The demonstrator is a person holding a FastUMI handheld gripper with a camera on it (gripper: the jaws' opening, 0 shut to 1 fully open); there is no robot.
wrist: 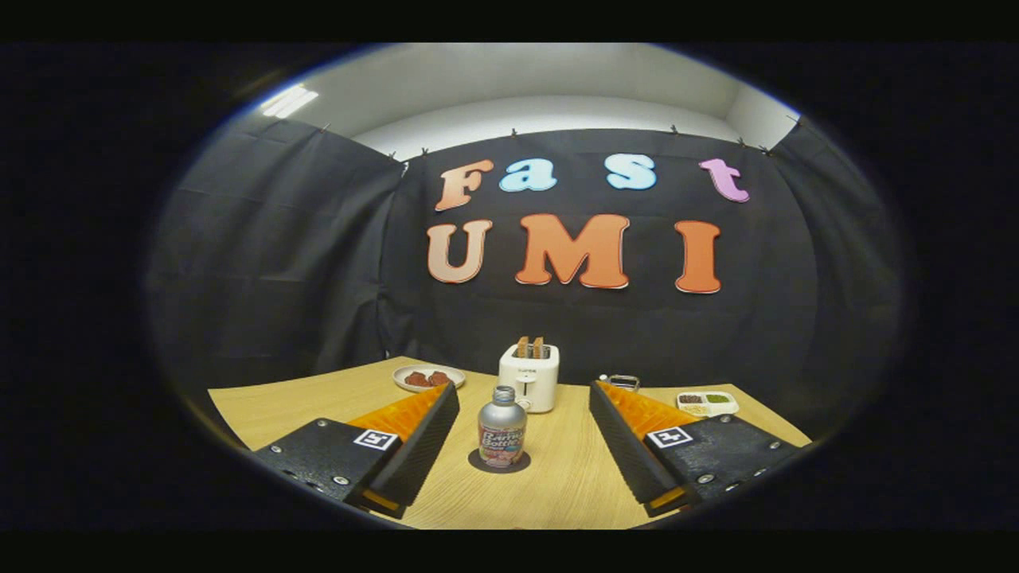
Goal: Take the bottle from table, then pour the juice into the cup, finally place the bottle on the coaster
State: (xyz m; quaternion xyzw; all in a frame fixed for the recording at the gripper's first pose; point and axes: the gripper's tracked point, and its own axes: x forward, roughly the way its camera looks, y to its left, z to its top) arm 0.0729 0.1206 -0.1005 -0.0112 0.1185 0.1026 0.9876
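Jaws of the gripper [521, 446] are wide apart, nothing between the pads, no contact with anything. Bottle [501, 436] sits dead ahead on the centreline, between the two fingers in line but just beyond their tips, slightly left of centre. It stands upright, long axis vertical, cap up, base on a dark round coaster [499, 462] on the bench [557, 485]. So the bottle already looks parked on the coaster; judgement: either the end state or the start pose, can't tell which from this alone. No cup that I can pick out.

Beyond the bottle: white toaster [529, 376] just behind it, plate [428, 376] far left, small divided tray [707, 403] far right.

If a grasp is next: straight push forward, jaws level, close on the body below the shoulder.
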